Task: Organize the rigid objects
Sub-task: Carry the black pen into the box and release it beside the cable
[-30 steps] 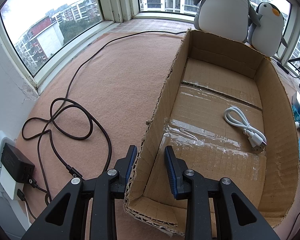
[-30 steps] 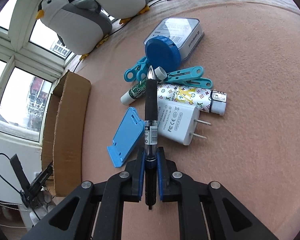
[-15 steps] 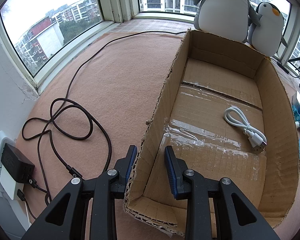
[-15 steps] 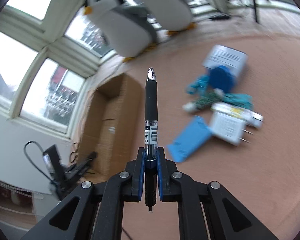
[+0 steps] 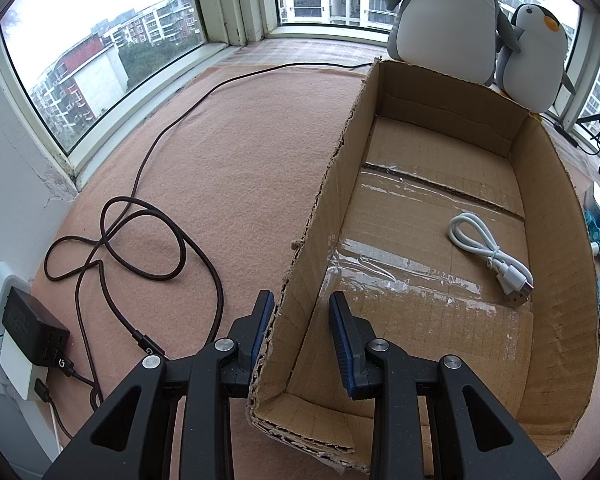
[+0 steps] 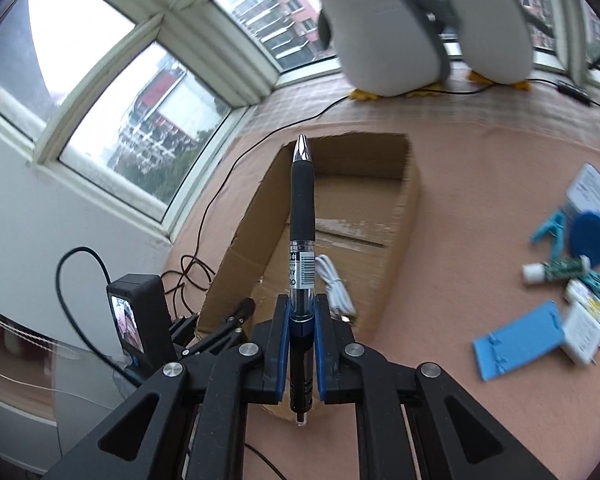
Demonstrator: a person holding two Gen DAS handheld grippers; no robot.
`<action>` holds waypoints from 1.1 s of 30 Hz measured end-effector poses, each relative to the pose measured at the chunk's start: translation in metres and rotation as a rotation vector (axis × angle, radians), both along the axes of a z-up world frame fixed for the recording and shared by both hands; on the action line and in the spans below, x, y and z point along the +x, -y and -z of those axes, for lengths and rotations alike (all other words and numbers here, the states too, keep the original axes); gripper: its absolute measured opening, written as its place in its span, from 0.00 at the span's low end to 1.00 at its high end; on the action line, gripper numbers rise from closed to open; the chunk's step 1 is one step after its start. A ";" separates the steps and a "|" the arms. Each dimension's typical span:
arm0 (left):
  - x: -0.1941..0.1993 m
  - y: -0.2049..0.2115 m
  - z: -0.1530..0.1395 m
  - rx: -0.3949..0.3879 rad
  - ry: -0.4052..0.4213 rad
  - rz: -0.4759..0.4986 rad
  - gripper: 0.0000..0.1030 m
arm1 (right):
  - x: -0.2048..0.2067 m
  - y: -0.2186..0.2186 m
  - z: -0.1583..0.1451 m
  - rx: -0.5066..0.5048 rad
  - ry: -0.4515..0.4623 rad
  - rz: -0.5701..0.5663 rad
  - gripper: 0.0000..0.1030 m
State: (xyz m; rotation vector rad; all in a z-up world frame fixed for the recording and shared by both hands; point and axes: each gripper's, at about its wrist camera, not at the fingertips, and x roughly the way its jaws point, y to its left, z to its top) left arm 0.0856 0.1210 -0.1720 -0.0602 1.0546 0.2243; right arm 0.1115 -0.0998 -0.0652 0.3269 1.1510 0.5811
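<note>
My right gripper is shut on a black pen. The pen points forward, with its silver tip over the far left corner of an open cardboard box. In the left wrist view the same cardboard box holds a coiled white USB cable, which also shows beside the pen as the white cable. My left gripper is shut on the box's left wall near the front corner, one finger outside and one inside.
On the pink felt to the right of the box lie a blue phone stand, a white charger, a glue stick, a blue lid and clips. Two plush penguins stand behind the box. A brown cable and a wall adapter lie to its left.
My right gripper rose from the pile of small objects with the pen and swung left until the box lay under the pen. The left gripper and the box stayed still.
</note>
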 end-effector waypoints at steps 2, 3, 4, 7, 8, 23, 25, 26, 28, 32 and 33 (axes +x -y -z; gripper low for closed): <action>0.000 0.000 0.000 0.000 0.000 0.000 0.30 | 0.005 -0.015 0.004 -0.014 -0.005 -0.020 0.10; 0.000 0.000 0.000 0.000 0.000 0.000 0.30 | 0.007 -0.020 0.007 -0.022 -0.006 -0.028 0.10; 0.000 0.000 0.000 0.000 0.000 -0.001 0.30 | 0.009 -0.026 0.010 -0.028 -0.009 -0.034 0.10; 0.000 0.000 0.000 0.001 0.000 0.000 0.30 | 0.012 -0.038 0.019 -0.045 -0.021 -0.053 0.10; 0.000 0.000 0.000 0.001 0.000 0.000 0.30 | 0.013 -0.041 0.021 -0.048 -0.026 -0.058 0.10; 0.000 -0.001 0.000 0.001 0.000 0.001 0.30 | 0.018 -0.064 0.053 -0.113 -0.066 -0.089 0.10; 0.000 0.000 0.000 0.002 0.000 0.001 0.30 | 0.018 -0.065 0.053 -0.118 -0.063 -0.088 0.11; 0.000 -0.001 0.000 0.002 0.000 0.001 0.30 | 0.017 -0.065 0.053 -0.124 -0.060 -0.088 0.13; 0.000 0.000 0.000 0.001 0.001 0.001 0.30 | 0.016 -0.066 0.051 -0.128 -0.055 -0.092 0.22; 0.001 -0.002 0.000 0.003 0.002 0.001 0.30 | 0.013 -0.065 0.049 -0.140 -0.043 -0.085 0.39; 0.001 -0.002 0.000 0.003 0.002 0.001 0.30 | 0.013 -0.064 0.049 -0.138 -0.044 -0.084 0.39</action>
